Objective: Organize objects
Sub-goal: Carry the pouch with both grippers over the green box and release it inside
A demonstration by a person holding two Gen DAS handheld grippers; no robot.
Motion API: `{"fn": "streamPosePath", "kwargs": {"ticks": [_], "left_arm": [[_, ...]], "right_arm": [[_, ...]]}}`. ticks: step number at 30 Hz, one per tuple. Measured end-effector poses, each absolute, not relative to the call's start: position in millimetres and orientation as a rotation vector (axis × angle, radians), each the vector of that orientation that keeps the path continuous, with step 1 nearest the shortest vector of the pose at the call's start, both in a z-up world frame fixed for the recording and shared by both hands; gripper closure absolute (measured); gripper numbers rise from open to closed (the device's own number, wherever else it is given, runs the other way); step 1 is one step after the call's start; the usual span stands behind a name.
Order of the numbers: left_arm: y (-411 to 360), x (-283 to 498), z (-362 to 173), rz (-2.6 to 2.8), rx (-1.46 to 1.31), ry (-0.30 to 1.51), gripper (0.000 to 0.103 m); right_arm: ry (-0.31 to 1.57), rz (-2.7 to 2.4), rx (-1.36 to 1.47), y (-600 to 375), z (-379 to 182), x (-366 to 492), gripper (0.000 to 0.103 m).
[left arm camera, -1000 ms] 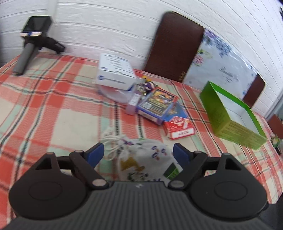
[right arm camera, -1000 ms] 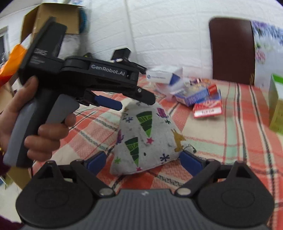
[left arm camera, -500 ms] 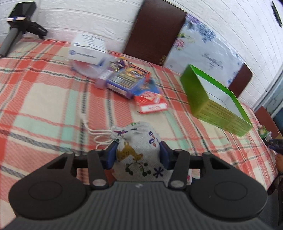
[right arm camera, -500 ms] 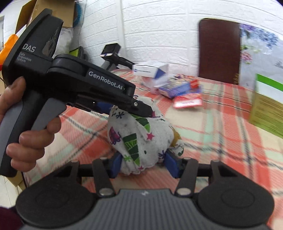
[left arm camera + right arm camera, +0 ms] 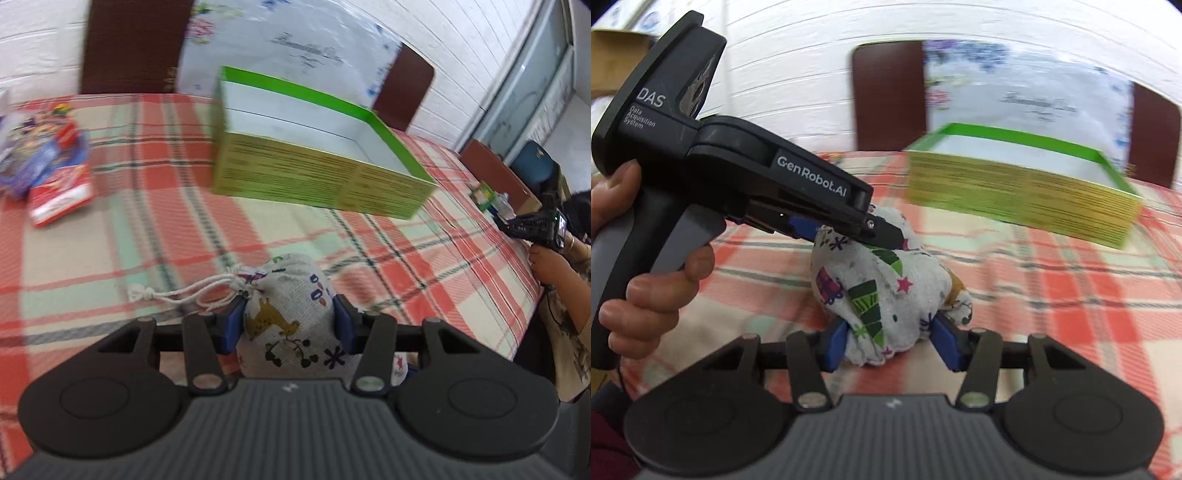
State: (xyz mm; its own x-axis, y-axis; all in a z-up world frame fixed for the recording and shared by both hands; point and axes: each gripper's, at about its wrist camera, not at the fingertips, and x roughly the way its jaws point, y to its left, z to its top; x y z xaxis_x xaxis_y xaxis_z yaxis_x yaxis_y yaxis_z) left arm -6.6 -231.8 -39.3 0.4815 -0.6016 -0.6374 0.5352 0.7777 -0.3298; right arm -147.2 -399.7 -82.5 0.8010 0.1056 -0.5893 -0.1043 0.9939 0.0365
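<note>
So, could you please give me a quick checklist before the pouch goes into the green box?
1. Left hand-held gripper clamped on the drawstring pouch: ok.
2. Right hand-held gripper, jaws closing, pads on the pouch's lower end: ok.
3. Green box open on top, visible floor bare: ok.
4. Drawstring trailing loose to the side, could snag: not ok.
5. Pouch lifted off the checked tablecloth: cannot tell.

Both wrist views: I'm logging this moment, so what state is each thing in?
Drawstring pouch: tied shut, held at both ends.
Left gripper: shut on the pouch.
Right gripper: jaws closing, pressing the pouch.
Green box: open, empty as far as visible.
Red card pack: lying flat on the tablecloth.
</note>
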Motion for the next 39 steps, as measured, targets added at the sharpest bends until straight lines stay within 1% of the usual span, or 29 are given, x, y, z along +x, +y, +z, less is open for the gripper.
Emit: {"fn": "streamPosePath", "kwargs": {"ticks": [6,11,17,19,24,27,29,31,32,34,39], "left_arm": [[-278,-8,-36,-0.735,-0.023,0.813,0.049],[-294,-9,-35,-0.713,0.022,0.811,0.047],[-292,-9,-36,-0.709,0.054,0.803,0.043],[-291,-9,-34,-0.708,0.062,0.802,0.041],[-285,-11,-33,-0.717,0.085,0.795,0.040],[-281,-12,-33,-0.730,0.098,0.781,0.040],[-279,-11,-35,-0.739,0.101,0.771,0.041],[-277,-9,-37,-0.747,0.094,0.769,0.040],[-276,-7,-38,-0.754,0.088,0.769,0.040],[-274,-3,-41,-0.765,0.071,0.766,0.040],[-267,14,-47,-0.765,-0.006,0.772,0.042]], "right_arm": [[0.618,0.029,-0.002,-434,-81,-156,0.056],[0.604,0.003,0.042,-446,-83,-159,0.055],[0.613,-0.024,0.181,-458,-93,-160,0.045],[0.602,-0.041,0.203,-455,-96,-165,0.044],[0.582,-0.066,0.186,-446,-97,-170,0.043],[0.576,-0.070,0.201,-447,-98,-169,0.045],[0.575,-0.064,0.194,-445,-99,-166,0.048],[0.578,-0.049,0.186,-444,-99,-162,0.055],[0.578,-0.047,0.183,-444,-100,-160,0.055],[0.577,-0.038,0.171,-443,-100,-157,0.059],[0.571,-0.015,0.122,-444,-101,-139,0.063]]}}
